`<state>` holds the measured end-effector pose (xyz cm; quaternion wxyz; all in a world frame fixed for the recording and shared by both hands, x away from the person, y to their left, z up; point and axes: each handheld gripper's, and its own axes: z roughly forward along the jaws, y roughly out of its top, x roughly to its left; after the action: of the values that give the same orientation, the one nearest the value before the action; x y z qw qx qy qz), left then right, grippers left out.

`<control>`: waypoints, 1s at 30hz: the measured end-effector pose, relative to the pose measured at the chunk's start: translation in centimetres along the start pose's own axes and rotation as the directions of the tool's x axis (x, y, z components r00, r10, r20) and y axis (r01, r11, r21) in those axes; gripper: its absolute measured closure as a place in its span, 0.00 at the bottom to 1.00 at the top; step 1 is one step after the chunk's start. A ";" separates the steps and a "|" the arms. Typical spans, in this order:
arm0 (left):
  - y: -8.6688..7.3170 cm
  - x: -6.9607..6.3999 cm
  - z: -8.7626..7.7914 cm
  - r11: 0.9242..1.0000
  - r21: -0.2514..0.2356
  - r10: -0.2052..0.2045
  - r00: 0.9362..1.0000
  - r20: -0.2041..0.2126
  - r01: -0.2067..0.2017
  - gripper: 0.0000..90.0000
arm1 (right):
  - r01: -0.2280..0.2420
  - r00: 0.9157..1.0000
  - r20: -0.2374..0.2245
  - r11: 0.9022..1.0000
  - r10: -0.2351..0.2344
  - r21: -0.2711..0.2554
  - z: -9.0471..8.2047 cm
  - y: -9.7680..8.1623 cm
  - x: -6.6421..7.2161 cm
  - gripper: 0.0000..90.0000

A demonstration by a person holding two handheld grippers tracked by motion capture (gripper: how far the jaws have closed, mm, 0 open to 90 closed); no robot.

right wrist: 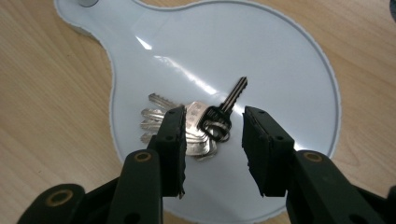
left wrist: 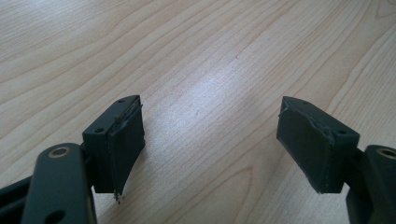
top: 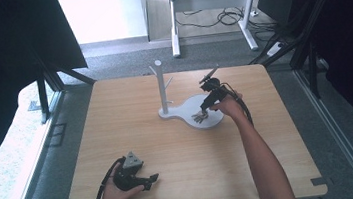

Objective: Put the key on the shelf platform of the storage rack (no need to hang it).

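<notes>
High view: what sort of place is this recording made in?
Probably a lab or office test bench: a wooden table inside a black frame, a desk with loose cables behind, grey carpet.

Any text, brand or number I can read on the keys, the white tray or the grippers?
None legible. The bunch of silver metal keys on the glossy white plastic tray shows no readable stamping; any engraving is too small. The black hand-held gripper carries no label.

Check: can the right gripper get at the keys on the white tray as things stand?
Probably yes. The right gripper hangs right above the keys on the white tray, jaws apart with the key ring between them, nothing blocking.
</notes>
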<state>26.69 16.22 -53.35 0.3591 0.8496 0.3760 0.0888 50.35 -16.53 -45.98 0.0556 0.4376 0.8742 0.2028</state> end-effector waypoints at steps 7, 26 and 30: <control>0.0 0.0 0.1 1.000 0.005 -0.001 1.000 -0.005 0.001 0.26 | 0.031 0.999 -0.019 0.999 -0.032 -0.035 -1.6 -1.4 0.6 0.61; -0.1 -0.1 0.3 1.000 0.020 0.006 1.000 -0.030 -0.005 0.26 | 0.047 0.994 -0.088 0.986 -0.062 -0.159 -5.1 -9.7 1.9 0.58; -0.1 -0.1 0.3 1.000 0.022 0.004 0.999 -0.035 -0.004 0.26 | 0.047 0.993 -0.097 0.981 -0.066 -0.186 -5.4 -12.3 1.9 0.58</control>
<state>26.73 16.03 -53.61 0.3427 0.8527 0.3815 0.1002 38.58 -23.25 -45.83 0.0565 0.3947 0.8656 0.3030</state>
